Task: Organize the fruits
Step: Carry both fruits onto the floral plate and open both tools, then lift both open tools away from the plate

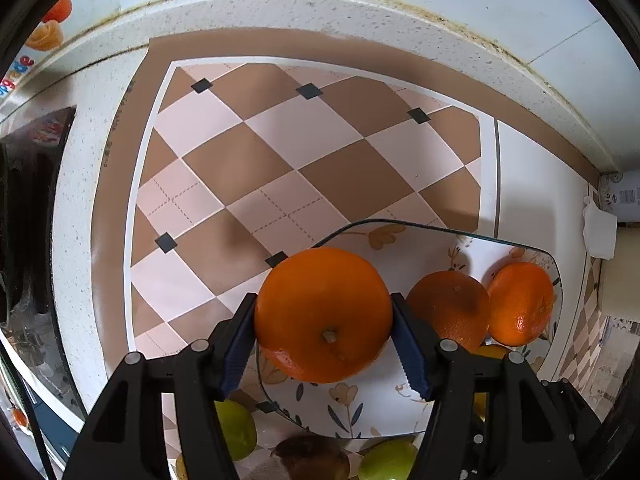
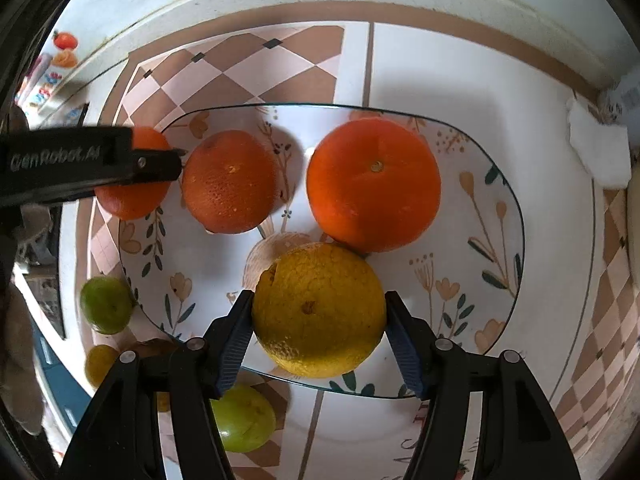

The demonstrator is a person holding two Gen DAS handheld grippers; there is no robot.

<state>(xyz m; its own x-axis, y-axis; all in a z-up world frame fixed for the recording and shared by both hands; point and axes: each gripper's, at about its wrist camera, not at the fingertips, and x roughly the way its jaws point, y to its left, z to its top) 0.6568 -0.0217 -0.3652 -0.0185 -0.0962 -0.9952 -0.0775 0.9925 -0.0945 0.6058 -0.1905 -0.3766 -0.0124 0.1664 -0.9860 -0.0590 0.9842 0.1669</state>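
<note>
The left gripper (image 1: 323, 334) pinches an orange (image 1: 323, 314) between its blue pads, holding it over the near-left rim of the floral plate (image 2: 500, 264). The right gripper (image 2: 319, 328) clamps a yellow citrus (image 2: 318, 310) over the plate's near edge. Two more oranges already sit inside the plate: a paler one (image 2: 230, 182) toward its far left and a deep-coloured one (image 2: 374, 184) at its far middle. Green fruits (image 2: 106, 305) lie on the worktop (image 1: 280, 12) outside the plate's near-left corner.

The step in hand looks like setting both held fruits into the plate. To do it well, each should go down onto bare plate, the yellow one into the near-middle space, the orange into the left side beside the paler orange, and be released only once resting, since round fruit rolls. Lowering one at a time keeps the grippers from colliding.
</note>
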